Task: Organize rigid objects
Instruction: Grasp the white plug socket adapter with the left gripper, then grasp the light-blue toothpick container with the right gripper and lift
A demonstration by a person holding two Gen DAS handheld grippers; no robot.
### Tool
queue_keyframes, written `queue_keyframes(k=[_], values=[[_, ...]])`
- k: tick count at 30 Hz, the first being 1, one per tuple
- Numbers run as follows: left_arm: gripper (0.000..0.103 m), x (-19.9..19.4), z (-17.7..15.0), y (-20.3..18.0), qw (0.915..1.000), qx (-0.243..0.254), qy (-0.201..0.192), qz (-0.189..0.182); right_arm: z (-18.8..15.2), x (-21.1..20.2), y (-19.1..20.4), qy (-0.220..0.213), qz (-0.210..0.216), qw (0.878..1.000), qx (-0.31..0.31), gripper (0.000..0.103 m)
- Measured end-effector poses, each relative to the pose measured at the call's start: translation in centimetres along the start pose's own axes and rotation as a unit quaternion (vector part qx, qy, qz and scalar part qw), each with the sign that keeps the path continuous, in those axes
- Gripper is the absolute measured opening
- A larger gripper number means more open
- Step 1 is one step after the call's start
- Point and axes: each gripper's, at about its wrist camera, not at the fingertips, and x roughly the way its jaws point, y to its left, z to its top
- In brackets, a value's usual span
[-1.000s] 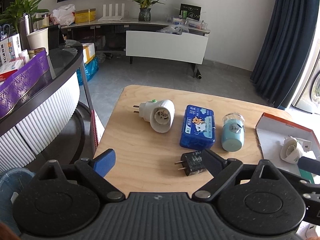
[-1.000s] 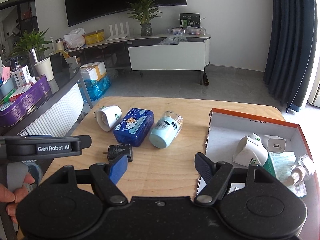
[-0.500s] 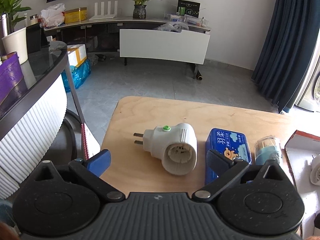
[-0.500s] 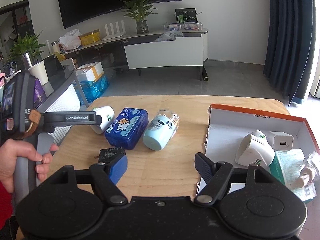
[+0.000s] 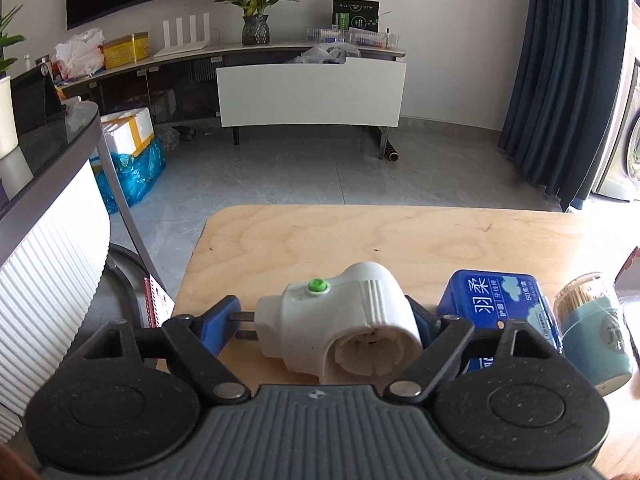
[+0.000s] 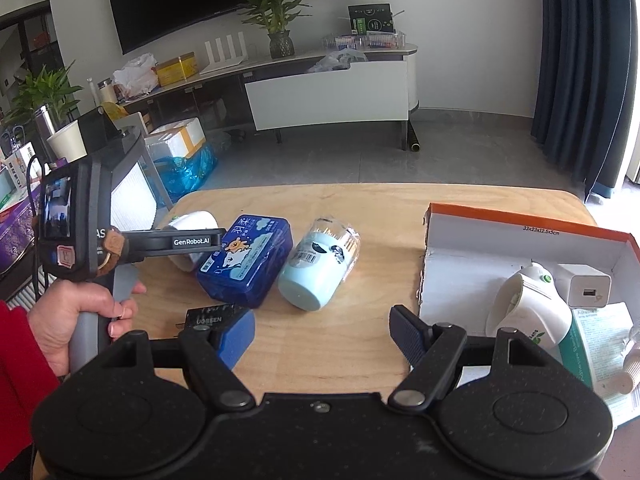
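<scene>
A white plug adapter (image 5: 340, 320) with a green button lies on the wooden table (image 5: 320, 240). My left gripper (image 5: 320, 316) is closing on it: the left pad meets the prongs and the right pad sits against the round body. To its right lie a blue tin (image 5: 496, 308) and a light blue toothpick holder (image 5: 592, 328). My right gripper (image 6: 322, 336) is open over bare table, with nothing between its fingers. A black charger (image 6: 212, 318) lies just behind its left finger. The orange-rimmed white box (image 6: 480, 264) at the right holds another white adapter (image 6: 528, 308) and a white USB charger (image 6: 584, 284).
A hand (image 6: 76, 316) in a red sleeve holds the left gripper's handle at the table's left edge. A green-white packet (image 6: 600, 340) and a small bottle (image 6: 628, 364) also lie in the box. A round ribbed counter (image 5: 52, 272) stands left of the table.
My left gripper has come forward and down past the black charger to the white adapter, and its jaws have narrowed around it. The right gripper has shifted only a little.
</scene>
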Motion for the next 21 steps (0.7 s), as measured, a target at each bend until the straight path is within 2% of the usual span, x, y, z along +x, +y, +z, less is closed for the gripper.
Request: queue_keyframes(k=[10,18,21], values=[[0.085,-3.3,-0.1,0.3,0.9999,-0.002,0.004,0.011,1.6,3.1,0.2,0.017,0.011,0.999,0.044,0.088],[0.085,-8.2,-1.0,0.2,0.9995,-0.031,0.002,0.003,3.6,7.9,0.6,0.034,-0.046,0.997,0.050,0.088],[0.086,-9.2,-1.6,-0.2,0.9995,-0.029,-0.009,0.003,3.9,9.7,0.3,0.053,-0.047,0.996,0.058,0.087]])
